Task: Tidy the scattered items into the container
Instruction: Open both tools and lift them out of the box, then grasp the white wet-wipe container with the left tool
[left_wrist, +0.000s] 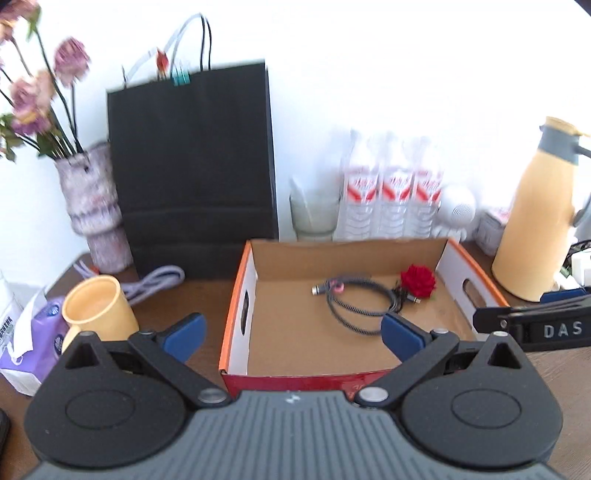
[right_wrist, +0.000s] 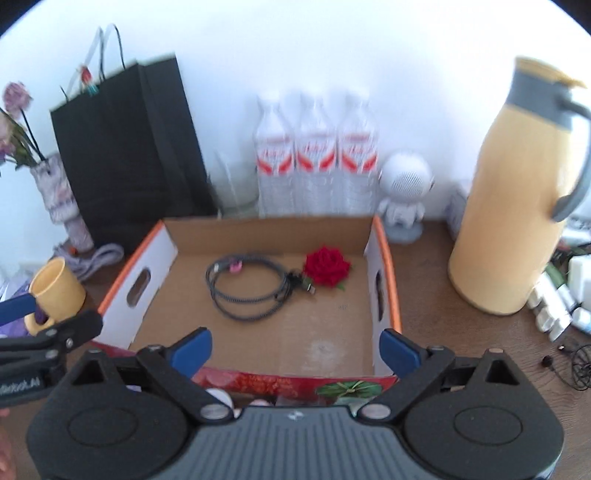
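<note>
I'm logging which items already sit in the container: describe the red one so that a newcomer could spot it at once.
Find the open cardboard box with orange rims in the middle of the brown wooden table. On its floor, near the far right corner, lies a red fabric rose. It touches one end of the coiled dark braided cable, the only other item inside, and is the only red bloom there.
</note>
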